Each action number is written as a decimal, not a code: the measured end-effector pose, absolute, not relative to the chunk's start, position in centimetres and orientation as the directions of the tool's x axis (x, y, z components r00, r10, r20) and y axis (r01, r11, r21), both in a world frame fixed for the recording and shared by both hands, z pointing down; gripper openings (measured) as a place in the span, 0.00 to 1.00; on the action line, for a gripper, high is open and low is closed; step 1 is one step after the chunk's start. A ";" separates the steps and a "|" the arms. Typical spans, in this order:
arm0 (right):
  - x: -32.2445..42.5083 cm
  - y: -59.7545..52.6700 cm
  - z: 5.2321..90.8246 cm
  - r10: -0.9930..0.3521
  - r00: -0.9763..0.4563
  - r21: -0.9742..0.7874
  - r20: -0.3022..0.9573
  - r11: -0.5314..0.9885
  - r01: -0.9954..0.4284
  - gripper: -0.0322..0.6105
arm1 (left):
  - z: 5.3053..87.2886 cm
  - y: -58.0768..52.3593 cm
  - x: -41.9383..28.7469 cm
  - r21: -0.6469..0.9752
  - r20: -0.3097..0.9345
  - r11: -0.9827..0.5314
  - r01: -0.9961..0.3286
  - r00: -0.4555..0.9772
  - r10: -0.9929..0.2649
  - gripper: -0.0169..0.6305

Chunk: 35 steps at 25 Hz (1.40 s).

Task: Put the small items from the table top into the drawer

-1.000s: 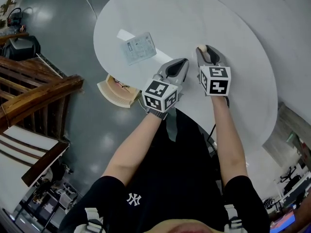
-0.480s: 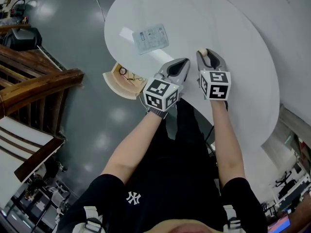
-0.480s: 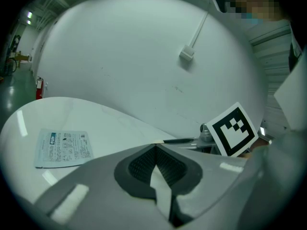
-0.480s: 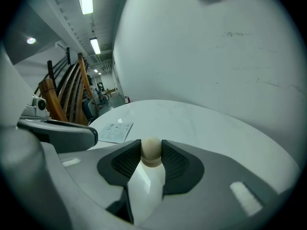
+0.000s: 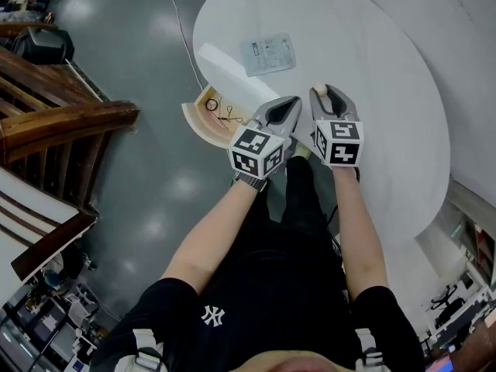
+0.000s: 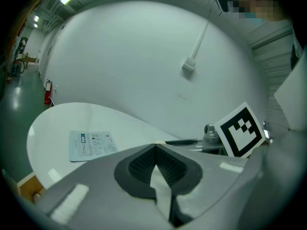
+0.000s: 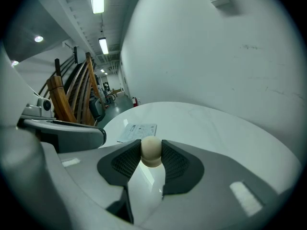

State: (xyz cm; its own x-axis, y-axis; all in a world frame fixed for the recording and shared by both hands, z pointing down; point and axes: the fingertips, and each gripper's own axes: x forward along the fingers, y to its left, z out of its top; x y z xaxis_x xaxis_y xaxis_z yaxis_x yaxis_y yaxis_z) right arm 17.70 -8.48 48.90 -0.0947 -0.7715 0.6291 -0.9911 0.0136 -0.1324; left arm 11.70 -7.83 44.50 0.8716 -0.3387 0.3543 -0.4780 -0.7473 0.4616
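Right gripper (image 7: 152,146) fingers (image 7: 178,163) pinching small cream knob (image 7: 151,151), long axis upright between pads, domed end up, left gripper (image 6: 155,145) fingers (image 6: 139,166) pressed together

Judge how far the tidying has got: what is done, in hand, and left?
Done: the drawer stands open with small items inside. In hand: the right gripper clamps a small cream rounded piece between its fingers; the left gripper is shut, empty. Left: the flat packet on the table top.
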 end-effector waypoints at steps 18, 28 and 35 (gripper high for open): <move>4.4 -9.0 47.6 -0.760 -0.218 -0.131 0.612 0.174 -0.976 0.29 | 43.8 -8.0 0.3 0.466 0.344 -0.680 -0.566 0.824 -0.450 0.03; -1.0 -9.1 48.9 -0.731 -0.293 -0.145 0.616 0.260 -0.955 0.29 | 45.2 -8.4 -4.4 0.473 0.357 -0.630 -0.616 0.788 -0.502 0.03; -5.0 -9.3 51.3 -0.693 -0.345 -0.159 0.633 0.320 -0.934 0.29 | 47.3 -8.7 -8.2 0.474 0.386 -0.581 -0.662 0.749 -0.539 0.03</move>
State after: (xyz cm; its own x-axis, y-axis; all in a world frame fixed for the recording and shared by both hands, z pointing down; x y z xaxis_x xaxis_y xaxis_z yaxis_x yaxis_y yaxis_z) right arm -4.95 -9.29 51.26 -0.3453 -0.6933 0.6326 -0.9339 0.3205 -0.1586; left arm -8.22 -8.75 47.30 0.7491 -0.5387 0.3856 -0.6617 -0.5808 0.4742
